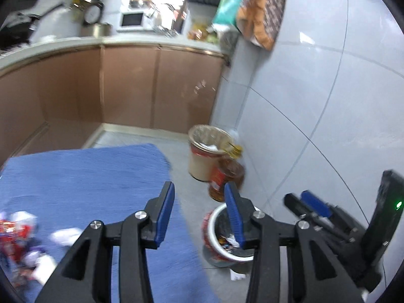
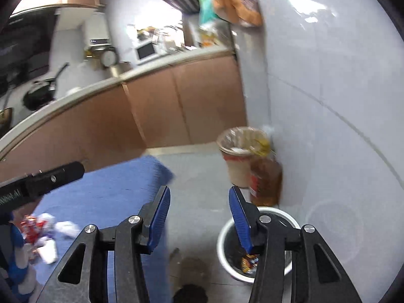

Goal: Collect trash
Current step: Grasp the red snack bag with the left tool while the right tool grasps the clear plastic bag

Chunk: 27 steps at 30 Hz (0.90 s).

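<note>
Both grippers hang empty above the edge of the blue-covered desk [image 1: 83, 174]: the left gripper [image 1: 199, 212] has its blue-padded fingers [image 1: 165, 212] parted with nothing between them, and the right gripper [image 2: 199, 217] likewise stands with a clear gap and no load. The remaining trash [image 1: 22, 237] lies in a loose heap at the near left corner of the blue cloth: red and white printed wrappers [image 2: 31, 226], a crumpled white tissue [image 2: 67, 227] and a small white paper scrap [image 2: 48, 252], all blurred, so finer detail cannot be told. On the floor just beside the desk stands the white-rimmed bin [image 2: 222, 240], dark inside, with a few wrappers already at its bottom; a second lined bin [image 1: 207, 151] and an amber oil bottle [image 1: 227, 176] stand further back against the tiled wall. These scraps look very light, thin and limp; foil wrappers are probably slick and springy, the tissue soft and compressible. A pinch on a raised crease or bunched edge should hold better than trying to scrape a flat sheet off the cloth, and a firm close is safe since nothing is fragile. Light pieces may cling to the pads on release.
</note>
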Tool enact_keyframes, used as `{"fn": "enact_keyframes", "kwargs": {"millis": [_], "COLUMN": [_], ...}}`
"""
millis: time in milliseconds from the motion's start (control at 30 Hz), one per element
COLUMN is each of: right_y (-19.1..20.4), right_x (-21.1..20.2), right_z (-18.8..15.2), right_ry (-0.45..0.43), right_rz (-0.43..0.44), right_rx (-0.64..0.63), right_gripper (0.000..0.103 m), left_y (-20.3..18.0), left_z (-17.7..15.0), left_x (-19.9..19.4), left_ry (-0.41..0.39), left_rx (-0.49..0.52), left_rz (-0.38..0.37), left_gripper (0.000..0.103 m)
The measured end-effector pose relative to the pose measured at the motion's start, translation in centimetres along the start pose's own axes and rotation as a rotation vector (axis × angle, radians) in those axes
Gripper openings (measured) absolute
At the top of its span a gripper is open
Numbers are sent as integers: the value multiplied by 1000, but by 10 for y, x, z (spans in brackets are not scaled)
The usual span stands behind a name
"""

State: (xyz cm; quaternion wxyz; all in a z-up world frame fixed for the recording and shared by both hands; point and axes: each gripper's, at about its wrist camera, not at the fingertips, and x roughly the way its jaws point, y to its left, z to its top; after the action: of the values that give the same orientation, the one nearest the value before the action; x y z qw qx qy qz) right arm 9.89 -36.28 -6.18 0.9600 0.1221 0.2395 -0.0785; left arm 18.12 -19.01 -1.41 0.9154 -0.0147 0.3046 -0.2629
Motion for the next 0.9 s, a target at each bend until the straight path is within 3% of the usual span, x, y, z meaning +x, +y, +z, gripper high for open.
{"fn": "enact_keyframes", "kwargs": {"millis": [367,500,700,900], "right_y": [94,120,148,160], "right_x": [-71,-92,-94,-78], "right_z": [14,7,-11,-26], "right_ry": [-46,-6,57,112], "right_rz": [228,350,443,482], "right_rx": [-134,-178,-233,-252], "right_gripper": [48,53,53,53], "left_y": [92,122,168,193], "left_z": [-30,-50,-82,-99], "left_x": [-136,-182,-213,-203], "left_ry": [-114,-142,-128,-87], "left_rx": [-59,-69,-146,-198], "left_rz": [138,204,283,319], "left_gripper": [39,39,39,39]}}
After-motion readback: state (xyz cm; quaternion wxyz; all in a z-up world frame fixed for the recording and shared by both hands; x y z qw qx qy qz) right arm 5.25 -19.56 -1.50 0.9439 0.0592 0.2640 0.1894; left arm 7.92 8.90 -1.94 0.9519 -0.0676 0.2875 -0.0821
